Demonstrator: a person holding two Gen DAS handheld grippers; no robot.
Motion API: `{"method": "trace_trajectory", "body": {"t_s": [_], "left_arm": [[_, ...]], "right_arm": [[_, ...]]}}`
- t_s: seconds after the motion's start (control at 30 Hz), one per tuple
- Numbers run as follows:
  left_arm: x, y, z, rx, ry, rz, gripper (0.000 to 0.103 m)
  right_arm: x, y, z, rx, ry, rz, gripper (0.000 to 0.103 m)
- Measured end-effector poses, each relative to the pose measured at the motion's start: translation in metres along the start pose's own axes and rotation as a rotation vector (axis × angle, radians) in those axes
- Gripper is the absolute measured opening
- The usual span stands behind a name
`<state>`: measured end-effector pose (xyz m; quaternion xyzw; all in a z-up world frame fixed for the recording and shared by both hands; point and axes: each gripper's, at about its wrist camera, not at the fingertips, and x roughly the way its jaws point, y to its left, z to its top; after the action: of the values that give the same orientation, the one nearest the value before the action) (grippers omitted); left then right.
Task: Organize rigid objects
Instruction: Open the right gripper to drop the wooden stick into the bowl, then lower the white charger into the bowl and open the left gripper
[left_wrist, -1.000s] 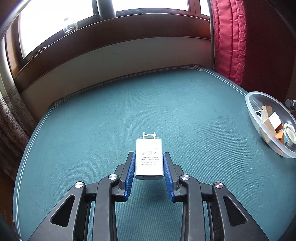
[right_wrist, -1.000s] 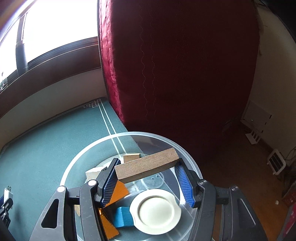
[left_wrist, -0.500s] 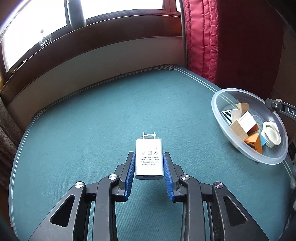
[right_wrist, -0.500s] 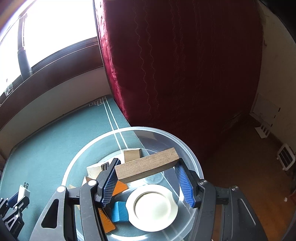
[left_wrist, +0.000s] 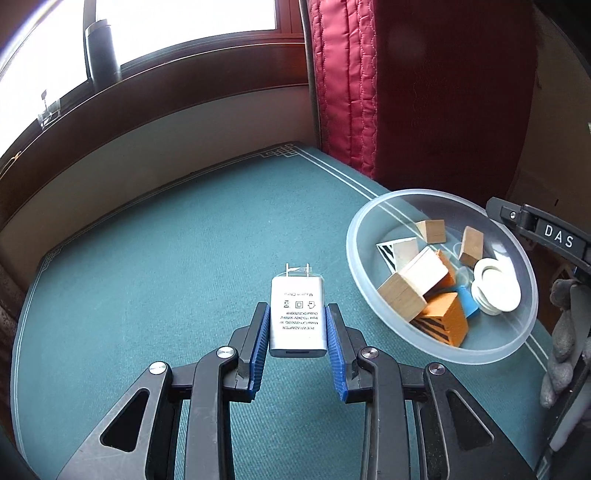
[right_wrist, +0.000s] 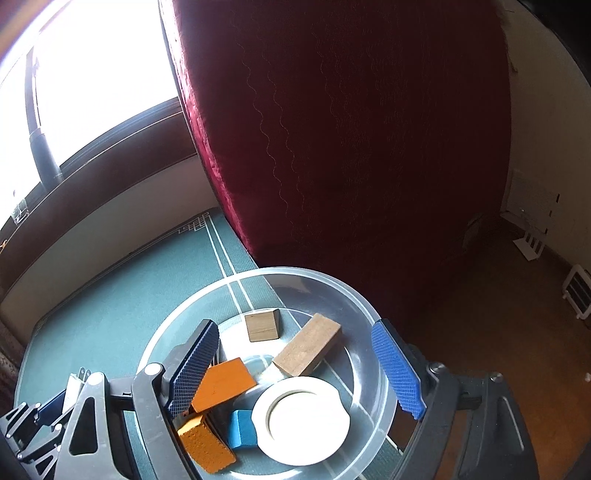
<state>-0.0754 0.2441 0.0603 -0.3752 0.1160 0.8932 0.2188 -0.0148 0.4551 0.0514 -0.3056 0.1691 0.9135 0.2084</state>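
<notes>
Clamping a white power adapter (left_wrist: 298, 318) between its blue pads, the left gripper (left_wrist: 297, 332) holds it flat above the green table (left_wrist: 166, 258), its two prongs pointing toward the far edge. To the right, at the table's right edge near the far right corner, sits one clear plastic bowl (left_wrist: 373, 218). Counted from both views, it holds three plain wooden blocks, a cream block, two orange blocks with black stripes, one blue block and one white round lid (left_wrist: 496, 286); a striped piece under them is too covered to count surely. Over the bowl hangs the right gripper (right_wrist: 299, 373), its jaws opening with nothing pressed between them; a long wooden block (right_wrist: 308, 347) lies loose on the bowl floor below the gap. Beyond the bowl hangs one red quilted curtain (right_wrist: 351, 147). A single dark flask (left_wrist: 101, 51) stands on the windowsill at the far left.
</notes>
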Motion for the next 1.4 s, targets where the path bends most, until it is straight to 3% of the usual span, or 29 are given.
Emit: {"method": "trace_trajectory", "body": {"t_s": [0.37,0.57,0.7,1.0,1.13,1.4], "left_arm": [[0.015,-0.037,0.027,0.029,-0.005,-0.065,0.031],[0.028,-0.054,0.043,0.03,0.004,-0.11,0.031],[0.035,-0.062,0.049,0.029,0.01,-0.131,0.031],[0.054,-0.068,0.05,-0.009,0.047,-0.143,0.032],[0.056,-0.066,0.05,-0.034,0.04,-0.152,0.06],[0.049,-0.057,0.05,-0.022,0.004,-0.119,0.061]], "right_arm": [[0.002,-0.001,0.001,0.014,-0.009,-0.06,0.088],[0.001,-0.004,0.002,0.04,-0.026,-0.091,0.094],[-0.002,-0.006,0.004,0.058,-0.047,-0.109,0.099],[-0.003,-0.012,0.006,0.101,-0.067,-0.109,0.099],[-0.003,-0.012,0.004,0.099,-0.063,-0.096,0.099],[-0.003,-0.014,0.003,0.1,-0.061,-0.09,0.099]]}}
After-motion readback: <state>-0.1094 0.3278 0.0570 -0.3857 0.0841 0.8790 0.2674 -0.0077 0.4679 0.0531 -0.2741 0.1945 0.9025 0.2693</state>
